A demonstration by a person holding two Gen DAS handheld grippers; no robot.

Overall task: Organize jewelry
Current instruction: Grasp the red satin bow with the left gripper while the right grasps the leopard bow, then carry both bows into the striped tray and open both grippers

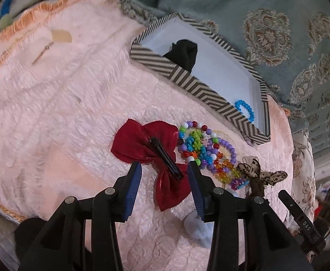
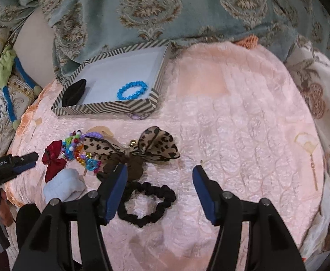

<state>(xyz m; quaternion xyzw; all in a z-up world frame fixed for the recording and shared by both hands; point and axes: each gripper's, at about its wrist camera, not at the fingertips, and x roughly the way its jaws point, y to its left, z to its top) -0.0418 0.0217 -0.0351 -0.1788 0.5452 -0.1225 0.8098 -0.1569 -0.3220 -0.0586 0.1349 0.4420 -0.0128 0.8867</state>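
Note:
My left gripper (image 1: 165,166) is open, its fingers on either side of a red bow hair clip (image 1: 151,149) lying on the pink plush cloth; it also shows in the right wrist view (image 2: 52,158). Several colourful bead bracelets (image 1: 207,149) lie in a heap right of the bow. A leopard-print bow (image 2: 142,149) lies beside them. My right gripper (image 2: 160,171) is open and empty above a black scrunchie (image 2: 146,203). The striped box (image 2: 104,108) holds a blue bead bracelet (image 2: 132,90) and a black item (image 2: 74,92).
A pale blue fluffy scrunchie (image 2: 63,187) lies near the front left. The pink cloth (image 2: 243,135) covers a round surface, with a teal patterned fabric (image 2: 153,11) behind the box. The left gripper (image 2: 18,164) shows at the left of the right wrist view.

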